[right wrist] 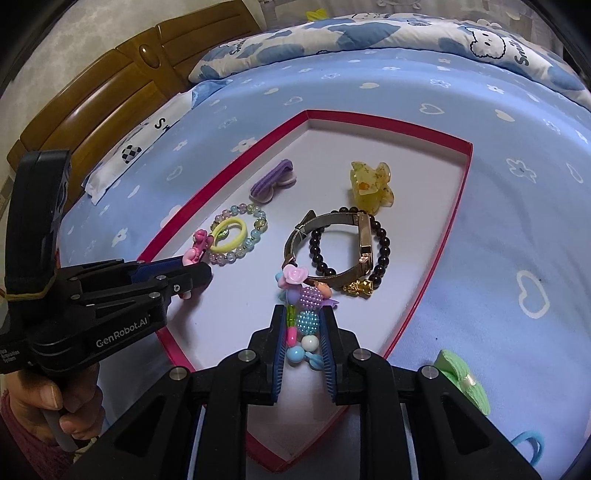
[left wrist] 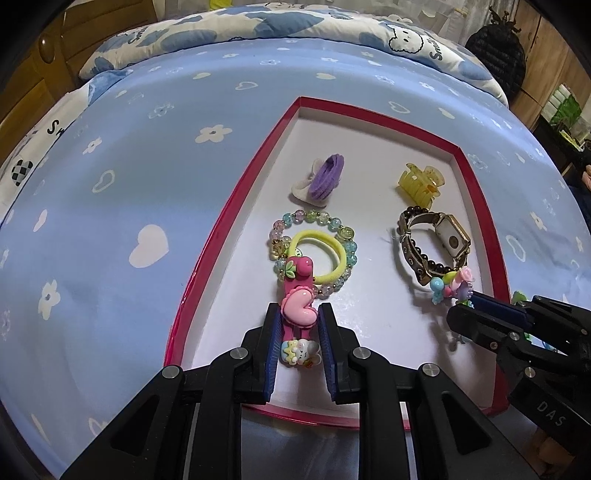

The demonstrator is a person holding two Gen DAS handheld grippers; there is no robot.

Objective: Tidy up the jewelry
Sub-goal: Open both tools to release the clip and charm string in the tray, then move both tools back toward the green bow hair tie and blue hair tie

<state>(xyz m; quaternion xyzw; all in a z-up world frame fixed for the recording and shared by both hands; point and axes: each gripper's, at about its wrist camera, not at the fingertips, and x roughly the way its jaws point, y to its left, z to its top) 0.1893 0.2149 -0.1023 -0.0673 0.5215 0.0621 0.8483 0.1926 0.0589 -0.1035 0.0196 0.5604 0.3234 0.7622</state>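
In the lower middle of the left wrist view, the left gripper pinched a pink hair clip with a heart charm, jaws pressed on its sides, clip tip lying over the yellow hair tie and the pastel bead bracelet ringed around it. All of it sat inside a shallow red-rimmed box with a white floor, on a blue bedsheet printed with white hearts and flowers. Upper part of box held a purple hair tie on a white card at left and a yellow claw clip at right, well apart. Below the claw clip lay a gold mesh-band watch with a dark bead bracelet looped through it. In the lower middle of the right wrist view, the right gripper was clamped on a colourful beaded charm strand, its rose-topped end touching the watch band. Left gripper showed at left edge of that view, held by a hand. A green bow and a blue hair tie lay on the sheet outside the box, lower right. Cartoon-print quilt at top; wooden headboard upper left.
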